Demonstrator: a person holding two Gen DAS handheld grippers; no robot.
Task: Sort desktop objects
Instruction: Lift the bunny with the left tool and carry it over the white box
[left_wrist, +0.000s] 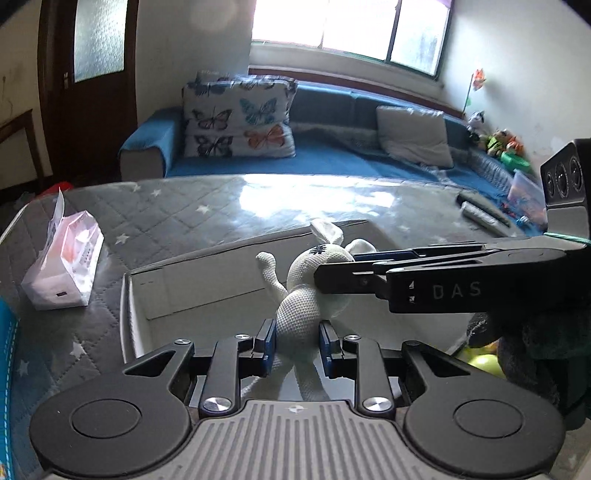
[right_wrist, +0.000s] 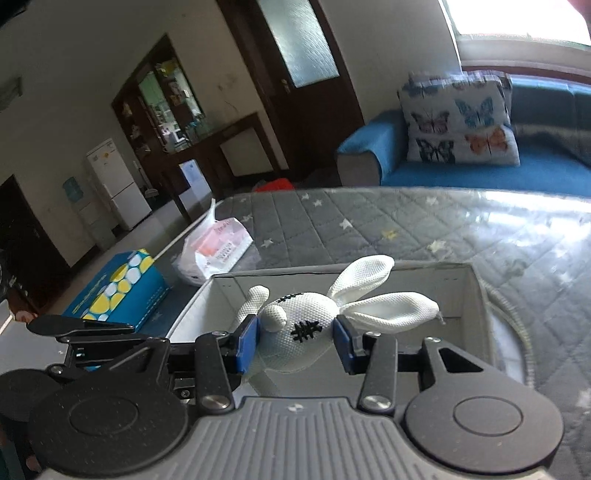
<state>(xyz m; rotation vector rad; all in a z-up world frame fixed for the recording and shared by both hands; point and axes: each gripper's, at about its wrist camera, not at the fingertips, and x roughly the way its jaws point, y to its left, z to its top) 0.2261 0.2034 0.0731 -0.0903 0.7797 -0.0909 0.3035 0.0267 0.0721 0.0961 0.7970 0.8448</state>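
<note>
Now rabbit (right_wrist: 295, 332) between both grippers' fingers (right_wrist: 246, 343).

Knitted white cloth rabbit (right_wrist: 295, 332); glossy table top (left_wrist: 295, 199) over quilting.

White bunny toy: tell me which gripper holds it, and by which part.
Both grip the white bunny toy above the grey box. The right gripper clamps its head; the left gripper clamps its lower body, where the legs begin.
</note>
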